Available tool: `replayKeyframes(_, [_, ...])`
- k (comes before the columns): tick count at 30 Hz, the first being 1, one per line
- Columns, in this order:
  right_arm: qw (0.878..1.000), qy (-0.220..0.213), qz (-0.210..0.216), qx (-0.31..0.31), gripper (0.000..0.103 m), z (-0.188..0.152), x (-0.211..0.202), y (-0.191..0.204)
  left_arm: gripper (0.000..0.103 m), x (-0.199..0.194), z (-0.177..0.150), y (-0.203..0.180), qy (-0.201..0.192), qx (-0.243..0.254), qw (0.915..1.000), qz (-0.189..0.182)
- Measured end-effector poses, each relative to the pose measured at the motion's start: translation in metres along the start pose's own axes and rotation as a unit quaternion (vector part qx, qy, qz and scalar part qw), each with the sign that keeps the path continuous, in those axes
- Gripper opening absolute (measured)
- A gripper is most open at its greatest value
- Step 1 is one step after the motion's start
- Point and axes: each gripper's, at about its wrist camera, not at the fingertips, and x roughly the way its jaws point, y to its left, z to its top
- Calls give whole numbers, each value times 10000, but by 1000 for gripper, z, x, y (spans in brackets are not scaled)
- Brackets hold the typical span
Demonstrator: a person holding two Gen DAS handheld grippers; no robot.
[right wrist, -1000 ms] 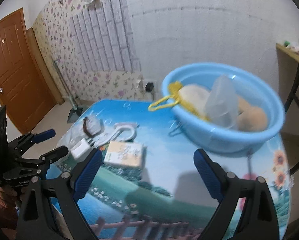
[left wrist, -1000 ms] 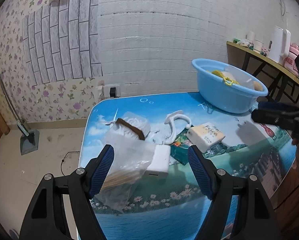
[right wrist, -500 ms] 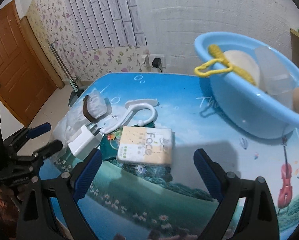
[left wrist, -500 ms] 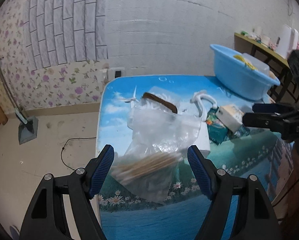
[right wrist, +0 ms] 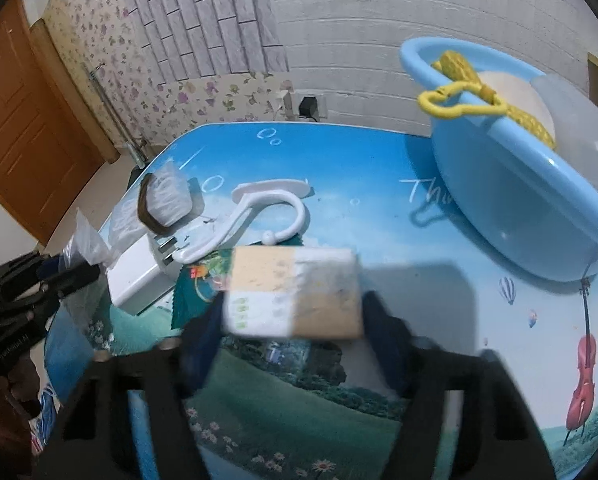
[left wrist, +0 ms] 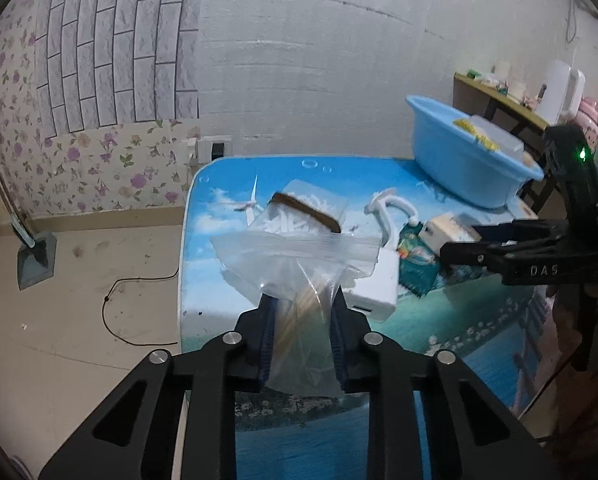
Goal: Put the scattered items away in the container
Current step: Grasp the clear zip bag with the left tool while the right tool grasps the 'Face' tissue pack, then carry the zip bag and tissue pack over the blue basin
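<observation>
Two tools work one desk (right wrist: 339, 160). Open half a second ago, the left tool (left wrist: 302, 320) now clamps one clear bag (left wrist: 299, 256), the right tool (right wrist: 295, 320) one box (right wrist: 295, 292); one blue basin (right wrist: 511, 208) sits far right.

Brown door (right wrist: 23, 120) left; wall socket (left wrist: 215, 148); dustpan (left wrist: 35, 256) on floor.

The left gripper (left wrist: 302, 312) is built from black plastic arms with triangular cut-outs, joined by silver screws (left wrist: 231, 337), and its fingers are lined with ribbed blue pads (left wrist: 267, 334). The right gripper (left wrist: 483, 240) is likewise black, marked "DAS" in pale letters; a green light (left wrist: 582, 153) is lit above that marking.
</observation>
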Motion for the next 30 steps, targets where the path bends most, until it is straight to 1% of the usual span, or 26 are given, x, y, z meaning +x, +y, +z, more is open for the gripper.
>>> replayKeyframes(4, [9998,-159,46,-82,62,-3,-12,-3,21,-10,6,-5,-185,-36,9998,73])
replayKeyframes(9, [9993,-357,121,-35,62,-11,-33,-12,21,-14,14,-24,-227,-22,9996,139])
replayKeyframes(15, [9981,-593,168,58,62,-21,-62,-29,21,-26,28,-55,-460,-35,9989,-95])
replayKeyframes(18, [9972,-723,139,109,62,-25,-77,-36,21,-26,35,-75,-481,26,9986,-232])
replayKeyframes(23, [9953,-923,133,245,62,-39,-102,-51,21,-22,45,-113,-473,308,9976,-393])
replayKeyframes(30, [9923,-1178,65,370,62,-48,-130,-67,21,-22,58,-146,-504,529,9957,-568])
